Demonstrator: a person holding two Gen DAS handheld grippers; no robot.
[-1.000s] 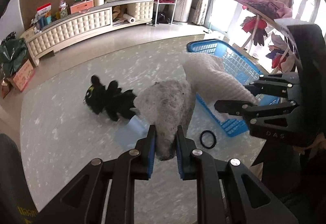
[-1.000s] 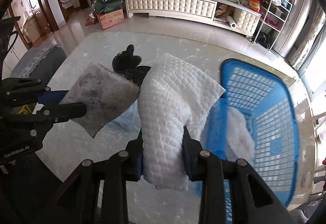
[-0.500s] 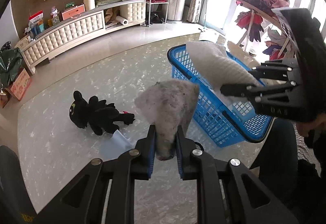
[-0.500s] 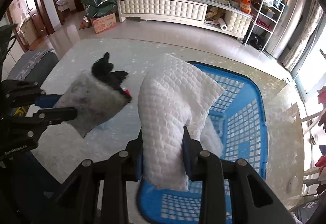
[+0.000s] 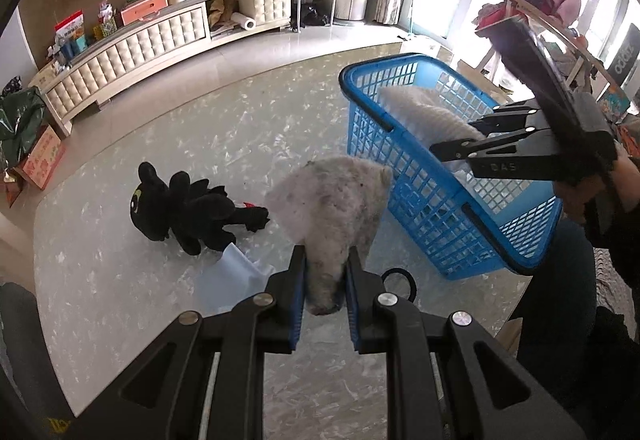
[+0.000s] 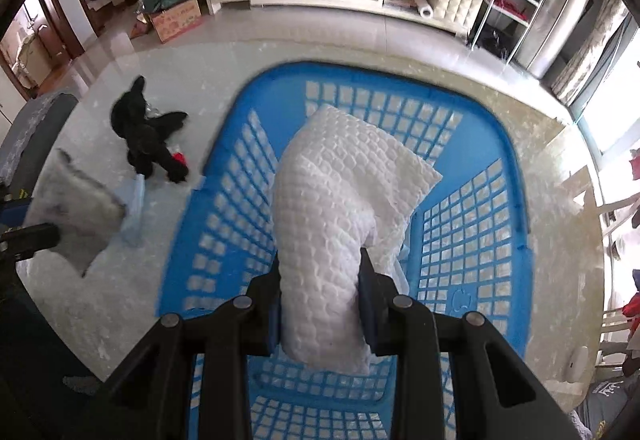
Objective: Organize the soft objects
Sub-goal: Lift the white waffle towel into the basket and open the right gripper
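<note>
- The right gripper pinches a white bumpy pillow between its two fingers. The fingers are partly closed and press on both sides of the pillow's end.
- The white pillow hangs inside the blue basket, with the basket's holey walls all around it.
- In the left wrist view, the right gripper reaches over the blue basket from the right, and the white bumpy pillow dips below the rim.
- The left gripper squeezes a gray fuzzy pillow. Its blue fingers are almost shut, with just a thin end of the pillow between them.
- The gray pillow is up in the air, just beside the near wall of the basket, outside it.
- In the right wrist view, the gray fuzzy pillow shows at the left edge, blurry.
- A black plush toy lies on the shiny white counter, to the left of the gray pillow and apart from the basket. It has a bit of red at its tail.
- A light blue cloth lies flat on the counter just by the toy.
- A black ring lies on the counter near the basket's corner.
- A hand grips the right gripper's handle.
</note>
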